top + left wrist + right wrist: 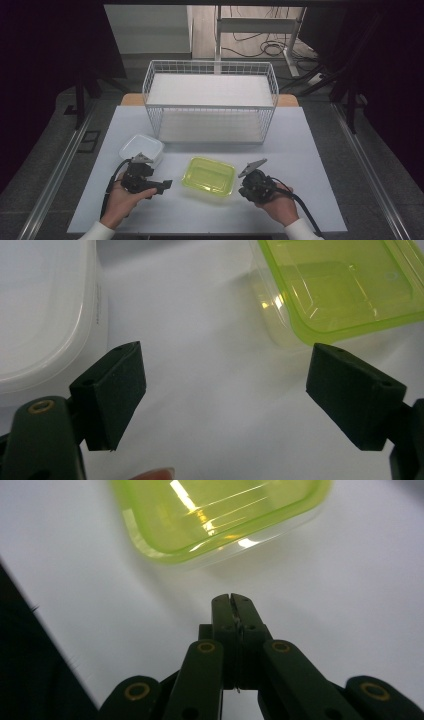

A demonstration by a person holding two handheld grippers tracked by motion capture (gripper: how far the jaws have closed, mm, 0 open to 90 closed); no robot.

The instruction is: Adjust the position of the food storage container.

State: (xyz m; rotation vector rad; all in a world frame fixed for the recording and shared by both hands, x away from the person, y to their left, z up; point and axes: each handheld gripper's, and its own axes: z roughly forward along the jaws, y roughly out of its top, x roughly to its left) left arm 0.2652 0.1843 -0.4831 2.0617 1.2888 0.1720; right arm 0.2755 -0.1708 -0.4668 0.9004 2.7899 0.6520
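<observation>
Jaws: left gripper (225, 395) apart, right gripper (232, 600) together, empty; green-lidded container (209, 176) between grippers, untouched.

A: Item one? Clock read on the high view, twelve at the far edge.
B: Green-lidded container (209, 175): clear shallow tub, translucent lime lid seated on top, lying flat, slightly skewed, at about six o'clock from the table's centre.
A: Item two?
B: White container (141, 148): opaque, rounded corners, lid on, upright, at ten o'clock of the green one, apart from it.
</observation>
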